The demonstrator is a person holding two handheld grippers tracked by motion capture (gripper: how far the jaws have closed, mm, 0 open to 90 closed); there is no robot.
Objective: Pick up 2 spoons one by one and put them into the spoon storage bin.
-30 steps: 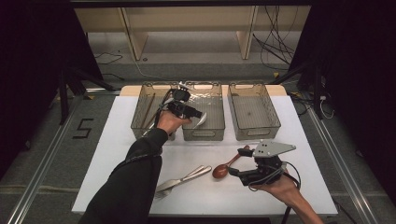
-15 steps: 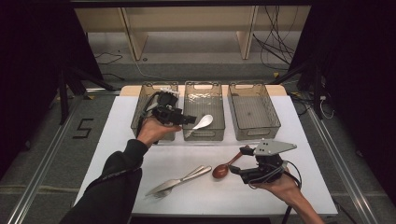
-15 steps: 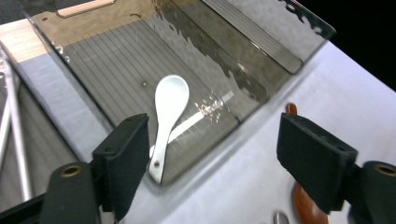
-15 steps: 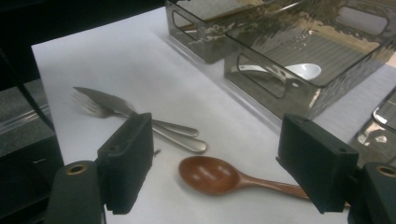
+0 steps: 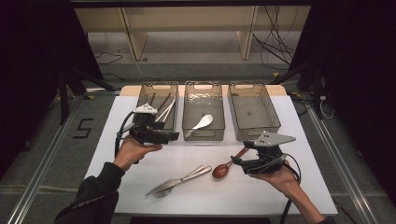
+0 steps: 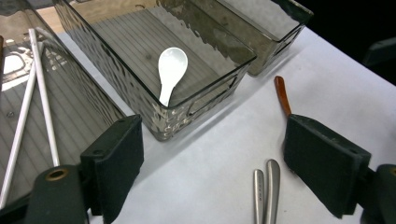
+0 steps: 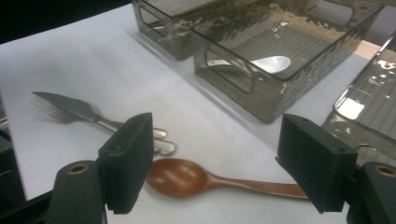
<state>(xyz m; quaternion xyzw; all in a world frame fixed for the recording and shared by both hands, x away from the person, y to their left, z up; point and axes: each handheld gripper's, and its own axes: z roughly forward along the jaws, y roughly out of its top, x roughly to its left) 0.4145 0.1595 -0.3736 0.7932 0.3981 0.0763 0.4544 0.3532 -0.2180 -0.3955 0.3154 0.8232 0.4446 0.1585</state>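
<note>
A white spoon (image 5: 201,122) (image 6: 170,70) lies in the middle of three smoky clear bins (image 5: 203,135). My left gripper (image 5: 171,136) (image 6: 212,163) hovers at the front of the left bin (image 5: 144,100). Its jaws have just been opening and stand open with nothing between them. On the white table a brown wooden spoon (image 5: 223,169) (image 7: 187,177) lies just in front of my right gripper (image 5: 236,161) (image 7: 215,163). That gripper is open, its pads clear of the spoon. A metal fork and knife (image 5: 177,181) (image 7: 70,109) lie side by side left of the wooden spoon.
The left bin holds chopsticks (image 5: 164,108) (image 6: 39,98), some pale and some dark. The right bin (image 5: 253,111) has nothing in it. The fork and knife handles (image 6: 266,186) sit close below the left gripper. Dark floor and cables surround the table's far edge.
The left gripper has let go of the white spoon, which now lies in the middle bin, and has drawn back to the left, toward the front of the left bin. The right gripper has stayed put.
</note>
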